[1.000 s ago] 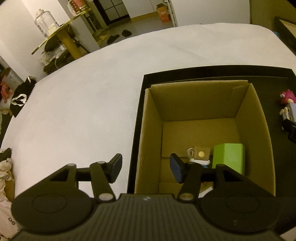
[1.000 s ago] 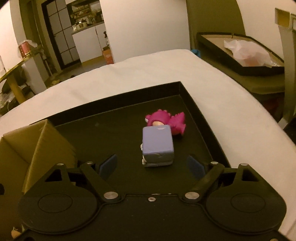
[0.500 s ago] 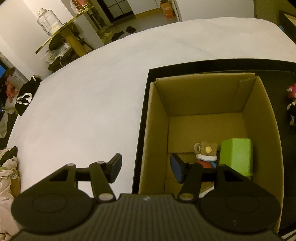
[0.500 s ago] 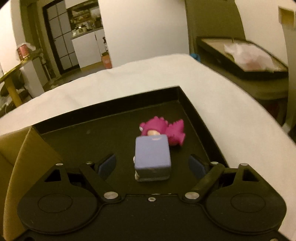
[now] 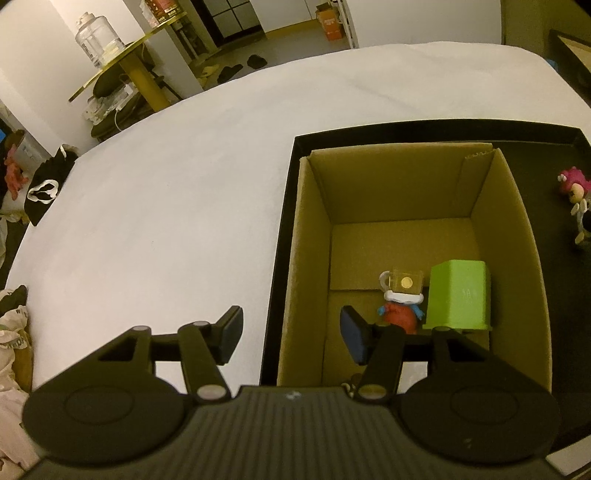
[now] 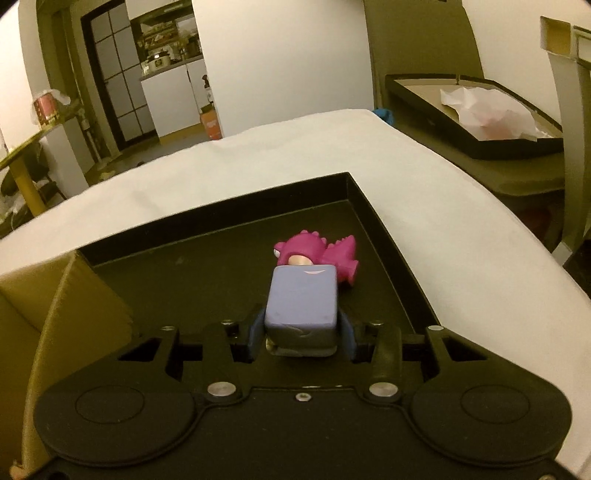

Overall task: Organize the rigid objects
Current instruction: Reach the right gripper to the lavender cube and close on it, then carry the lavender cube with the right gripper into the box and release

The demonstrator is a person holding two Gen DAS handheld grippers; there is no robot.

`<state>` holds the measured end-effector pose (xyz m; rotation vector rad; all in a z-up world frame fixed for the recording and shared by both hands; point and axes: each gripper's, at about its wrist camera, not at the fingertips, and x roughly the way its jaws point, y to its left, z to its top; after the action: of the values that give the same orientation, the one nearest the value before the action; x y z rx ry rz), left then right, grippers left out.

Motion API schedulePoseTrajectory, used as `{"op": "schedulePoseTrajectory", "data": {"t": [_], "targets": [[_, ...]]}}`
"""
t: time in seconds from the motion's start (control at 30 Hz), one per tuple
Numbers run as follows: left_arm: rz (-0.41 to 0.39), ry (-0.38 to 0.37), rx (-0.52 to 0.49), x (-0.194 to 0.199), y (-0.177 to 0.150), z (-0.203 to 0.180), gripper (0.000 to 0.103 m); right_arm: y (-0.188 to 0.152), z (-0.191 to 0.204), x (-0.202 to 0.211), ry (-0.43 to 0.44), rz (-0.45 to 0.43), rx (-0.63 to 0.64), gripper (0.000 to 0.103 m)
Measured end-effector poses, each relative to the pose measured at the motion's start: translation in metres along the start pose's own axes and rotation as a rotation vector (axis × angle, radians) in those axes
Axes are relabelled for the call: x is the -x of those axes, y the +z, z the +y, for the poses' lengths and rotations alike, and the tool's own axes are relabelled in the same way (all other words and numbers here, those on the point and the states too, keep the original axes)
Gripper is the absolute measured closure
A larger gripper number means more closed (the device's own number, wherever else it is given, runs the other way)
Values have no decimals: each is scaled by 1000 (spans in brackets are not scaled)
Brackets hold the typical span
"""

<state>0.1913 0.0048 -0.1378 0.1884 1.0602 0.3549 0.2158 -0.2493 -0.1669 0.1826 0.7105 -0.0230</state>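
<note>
White cloth covers the tabletop [image 5: 177, 206]; a shallow black tray [image 6: 380, 221] sits on it. Dim, yellowish light. Room beyond: glass jar [image 5: 94, 35] on a gold-edged side table [image 5: 122, 64] at 11 o'clock, dark grid-paned door [image 6: 114, 85] at 11 o'clock in the right view, orange carton [image 6: 210, 123] on the floor, second black tray with crumpled paper [image 6: 487, 110] at 2 o'clock.

Cardboard box [image 5: 306, 258] stands in the tray's left part. Inside: green block [image 5: 460, 295] near the right wall, bearing a faint embossed mark, unreadable; just beside it at 9 o'clock a red figure with a tan cube head [image 5: 402, 299].

Left tool [image 5: 291, 330]: fingers spread wide, holding nothing, straddling the box's left wall.

Right tool [image 6: 302, 338]: pads pressed on both sides of a lavender block-headed figure [image 6: 303, 299]. Pink dinosaur figure [image 6: 317, 254] lies on the tray floor just behind it at 12 o'clock.
</note>
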Motion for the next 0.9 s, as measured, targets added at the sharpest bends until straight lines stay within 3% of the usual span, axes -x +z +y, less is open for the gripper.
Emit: {"op": "schedulePoseTrajectory", "data": {"t": [0.4,0.9], "targets": [[-24,-36,13,15,-8,11,46,30,2,39,115,-37,-32,63],[-18,-75,26,5,-12,22,46,47,36,69,226,-87,52,63]]}}
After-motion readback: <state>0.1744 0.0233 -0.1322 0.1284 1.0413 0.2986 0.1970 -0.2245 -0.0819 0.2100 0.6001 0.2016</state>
